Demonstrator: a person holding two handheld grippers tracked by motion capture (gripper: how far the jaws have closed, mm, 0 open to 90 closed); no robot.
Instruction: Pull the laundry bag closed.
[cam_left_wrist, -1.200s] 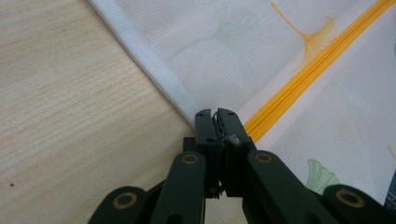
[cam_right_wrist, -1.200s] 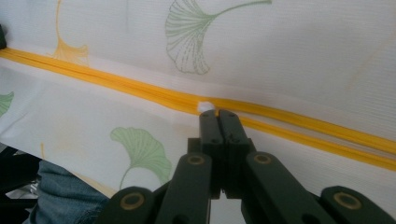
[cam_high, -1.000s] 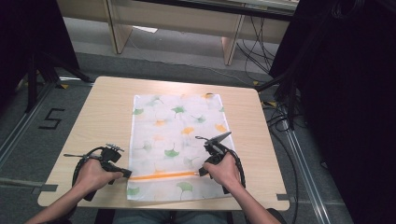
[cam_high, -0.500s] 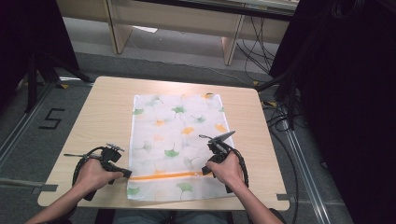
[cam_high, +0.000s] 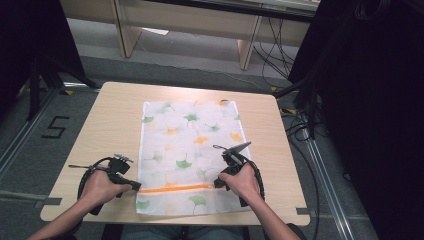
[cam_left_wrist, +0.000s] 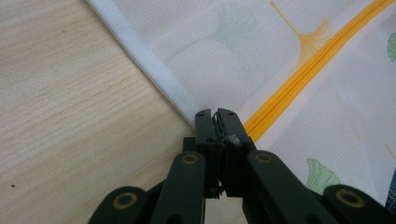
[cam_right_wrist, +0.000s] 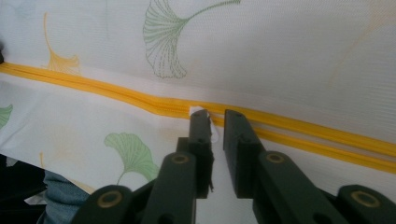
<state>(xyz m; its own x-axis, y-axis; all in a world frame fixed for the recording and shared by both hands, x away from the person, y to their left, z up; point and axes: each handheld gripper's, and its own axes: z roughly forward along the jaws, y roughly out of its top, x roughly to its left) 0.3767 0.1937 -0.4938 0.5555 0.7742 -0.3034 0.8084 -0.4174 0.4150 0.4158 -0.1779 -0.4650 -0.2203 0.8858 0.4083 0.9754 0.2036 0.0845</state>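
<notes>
From the high view, a white mesh bag (cam_high: 192, 155) printed with green and orange ginkgo leaves lies flat along the middle of the bench (cam_high: 115, 115), its short near edge toward the person. An orange zipper (cam_high: 175, 189) runs across the bag close to that near edge. The left tool (cam_high: 131, 185) sits at the bag's left border, right at the zipper's end, and the right tool (cam_high: 218, 184) sits on the zipper toward the bag's right side. The two stand on one line, which looks like one end being pinned so the other can work the slider.

In the left gripper view, the left tool (cam_left_wrist: 217, 116) has its jaws pressed tight together on the bag's white hem (cam_left_wrist: 154, 70), just beside the start of the yellow zipper (cam_left_wrist: 299, 74). That grip probably keeps the fabric from sliding along the bench.

In the right gripper view, the right tool (cam_right_wrist: 215, 122) stands with a narrow gap between its jaws, which have just been opening. A small white pull tab (cam_right_wrist: 201, 112) on the zipper (cam_right_wrist: 116, 95) lies at the tip of the left jaw, no longer pinched; it appears released.
</notes>
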